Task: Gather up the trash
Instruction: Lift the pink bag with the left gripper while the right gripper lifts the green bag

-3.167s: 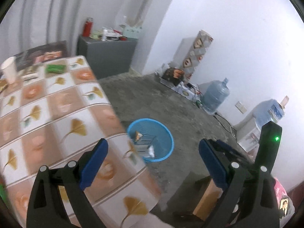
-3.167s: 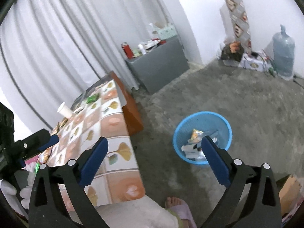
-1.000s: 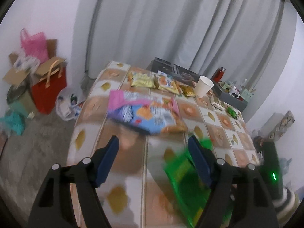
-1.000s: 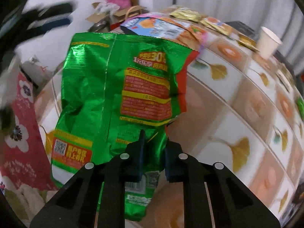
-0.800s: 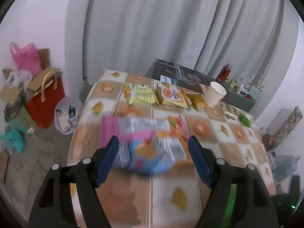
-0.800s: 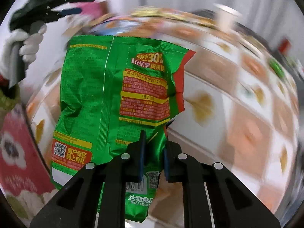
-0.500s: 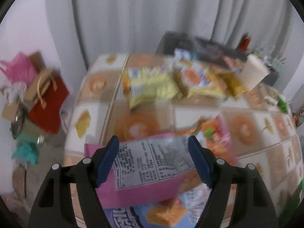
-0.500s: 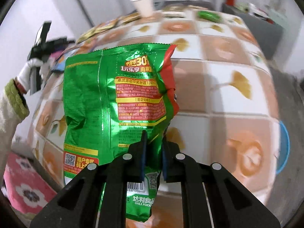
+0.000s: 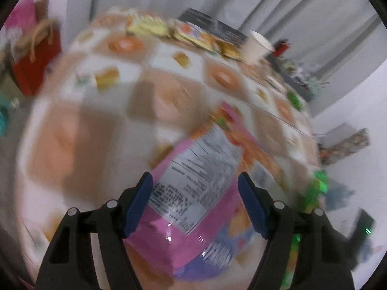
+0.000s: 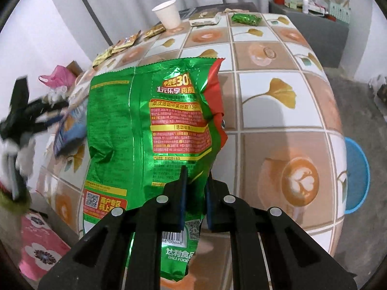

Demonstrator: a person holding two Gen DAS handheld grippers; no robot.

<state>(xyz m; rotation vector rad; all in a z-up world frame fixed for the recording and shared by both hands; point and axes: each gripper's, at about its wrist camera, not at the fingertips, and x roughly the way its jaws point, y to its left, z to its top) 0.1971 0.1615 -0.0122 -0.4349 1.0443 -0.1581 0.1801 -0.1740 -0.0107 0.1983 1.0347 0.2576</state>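
Right wrist view: right gripper (image 10: 195, 191) pinches green bag (image 10: 150, 130), lifted above tabletop (image 10: 278, 111); blue bin (image 10: 356, 176) beyond its edge. Left gripper (image 9: 196, 203) fingers wide, pink bag (image 9: 193, 193) between them on the tabletop, blurred.

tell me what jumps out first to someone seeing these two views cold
The crinkled green snack bag fills the right wrist view, pinched low down by the shut right gripper above the tiled tablecloth. In the blurred left view, a pink snack bag lies between the open left gripper's blue pads. A blue basket peeks past the table's right edge.
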